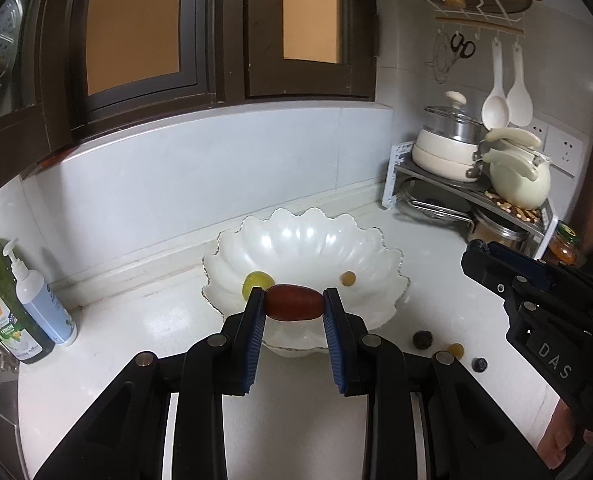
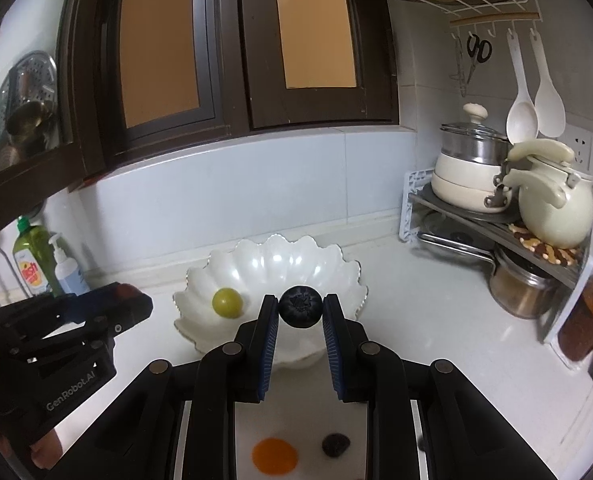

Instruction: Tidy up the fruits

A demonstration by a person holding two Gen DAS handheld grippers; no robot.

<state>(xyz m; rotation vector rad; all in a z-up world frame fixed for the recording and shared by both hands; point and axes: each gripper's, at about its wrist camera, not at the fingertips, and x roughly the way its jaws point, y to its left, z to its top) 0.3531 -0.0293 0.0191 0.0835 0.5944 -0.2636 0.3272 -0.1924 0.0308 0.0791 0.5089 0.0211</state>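
In the left wrist view, the left gripper point(image 1: 294, 302) is squeezed shut on a long dark red fruit point(image 1: 294, 303), held over the near rim of the white shell-shaped bowl point(image 1: 316, 236). A round green grape point(image 1: 256, 282) sits in the bowl at 10 o'clock from the red fruit, a small amber berry point(image 1: 347, 278) at 2 o'clock.

In the right wrist view, the right gripper point(image 2: 299, 307) is pinched shut on a round dark blueberry point(image 2: 299, 306) above the bowl's near edge. The grape lies at 9 o'clock.
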